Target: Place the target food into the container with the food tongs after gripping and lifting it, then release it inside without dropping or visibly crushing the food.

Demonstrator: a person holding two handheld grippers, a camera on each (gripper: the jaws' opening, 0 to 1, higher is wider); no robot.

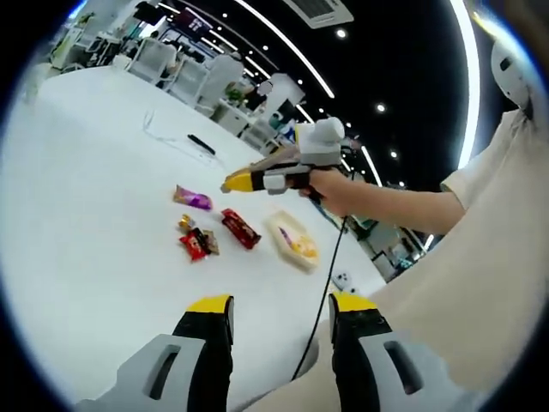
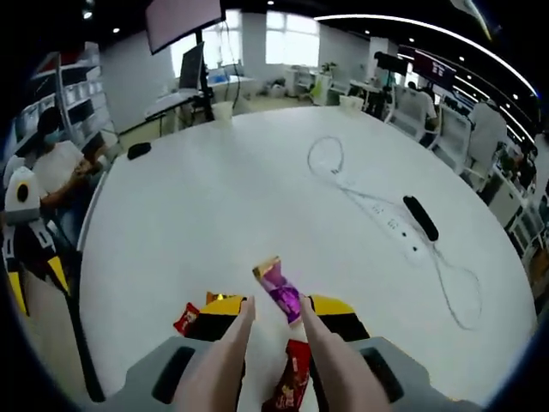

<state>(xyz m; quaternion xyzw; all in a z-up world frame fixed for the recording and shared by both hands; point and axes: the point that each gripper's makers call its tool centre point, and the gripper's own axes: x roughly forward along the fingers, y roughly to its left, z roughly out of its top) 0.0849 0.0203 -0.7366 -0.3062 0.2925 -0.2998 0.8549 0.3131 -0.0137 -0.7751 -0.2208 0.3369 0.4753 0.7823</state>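
Over the white table [image 2: 214, 197], the right gripper [image 1: 236, 181] is clamping tongs [image 2: 273, 339] whose tips are hovering narrowly parted beside the purple snack [image 2: 281, 292], seemingly not yet gripping. Nothing is being carried to the container [image 1: 294, 239] yet. The left gripper [image 1: 281, 309] is idling wide, empty.

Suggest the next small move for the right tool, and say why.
Probably lower the tongs and close them gently on the purple-wrapped snack. It lies on the white table just past the open tips, not yet gripped, and the container sits nearby.
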